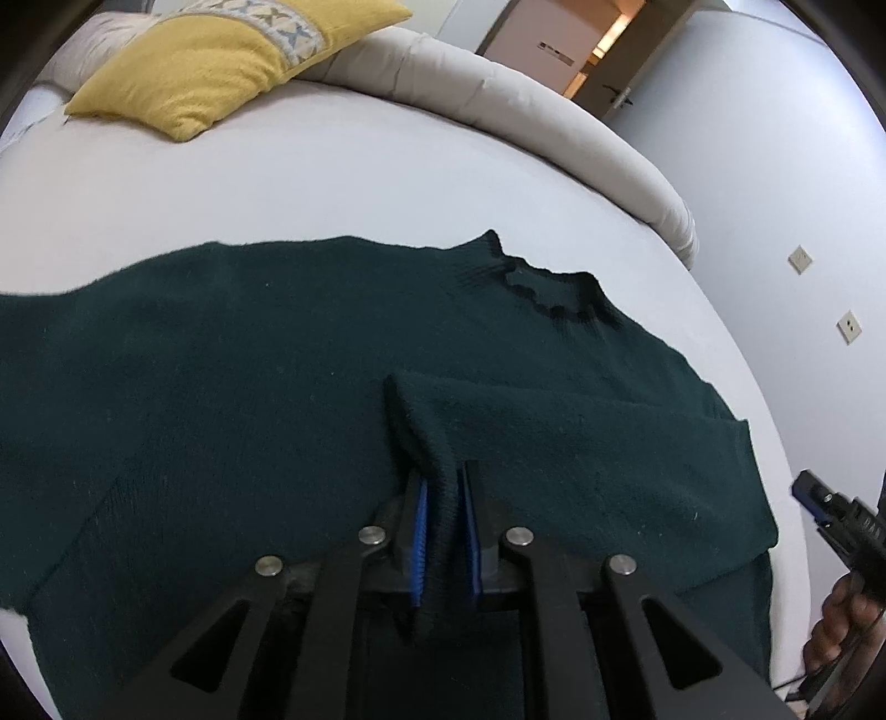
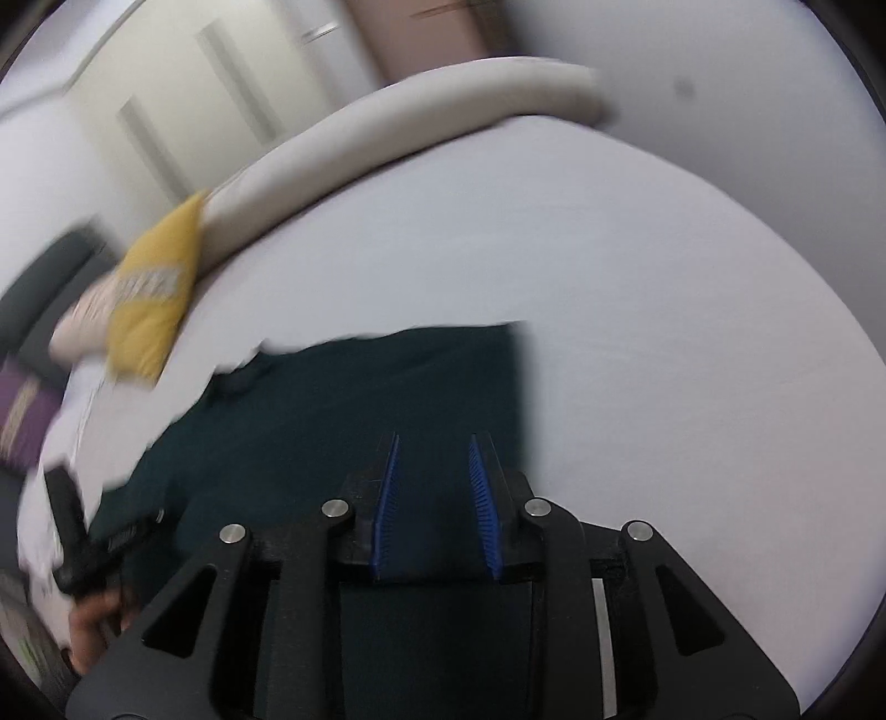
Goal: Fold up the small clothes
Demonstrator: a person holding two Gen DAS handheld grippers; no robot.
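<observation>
A dark green knit sweater (image 1: 249, 387) lies spread on the white bed sheet (image 1: 332, 183), collar (image 1: 548, 293) toward the far right. My left gripper (image 1: 443, 476) is shut on a sleeve cuff (image 1: 426, 426), folded over the sweater's body. My right gripper (image 2: 433, 443) is open and empty, hovering over the sweater's edge (image 2: 387, 399); this view is blurred. The right gripper also shows in the left wrist view (image 1: 830, 515), and the left gripper shows in the right wrist view (image 2: 88, 531).
A yellow pillow (image 1: 221, 61) lies at the far left of the bed, also in the right wrist view (image 2: 155, 299). A beige padded headboard (image 1: 526, 111) curves round the bed. A purple cushion (image 2: 25, 421) lies at the left. A door (image 1: 554, 50) stands beyond.
</observation>
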